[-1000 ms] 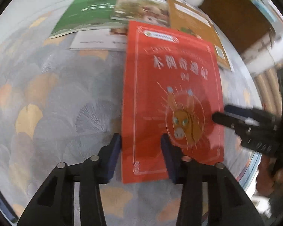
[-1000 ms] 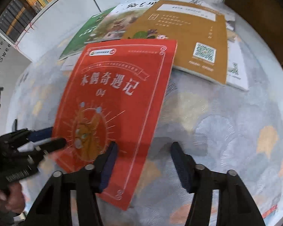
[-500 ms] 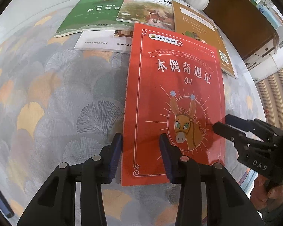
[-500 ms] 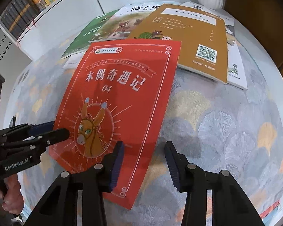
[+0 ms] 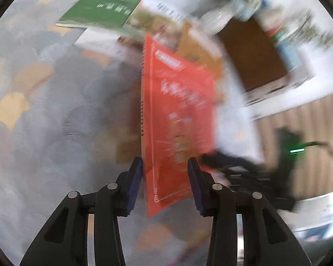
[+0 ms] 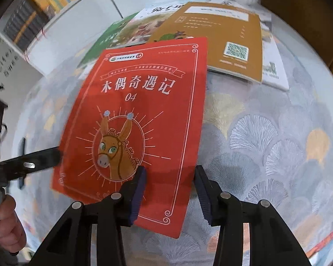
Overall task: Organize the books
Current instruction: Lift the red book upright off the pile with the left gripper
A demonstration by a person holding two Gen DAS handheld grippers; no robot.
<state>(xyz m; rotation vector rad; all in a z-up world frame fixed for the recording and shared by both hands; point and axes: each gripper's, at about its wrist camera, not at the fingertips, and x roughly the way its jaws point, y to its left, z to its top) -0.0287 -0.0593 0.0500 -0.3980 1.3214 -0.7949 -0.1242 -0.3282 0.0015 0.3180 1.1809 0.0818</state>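
Red book [image 6: 142, 119], the donkey-cover volume, has just tilted up off the patterned tablecloth [image 6: 266, 137]: a moment ago it lay flat, now its spine edge rises. It sits just in front of the mustard book [image 6: 213, 37], with the green book [image 5: 104, 5] beyond. Left gripper [image 5: 164, 186] straddles the spine side; whether its pads pinch is unclear. Right gripper [image 6: 169, 195], narrower than before, brackets the opposite edge without pressing. Lifting for stacking looks underway.
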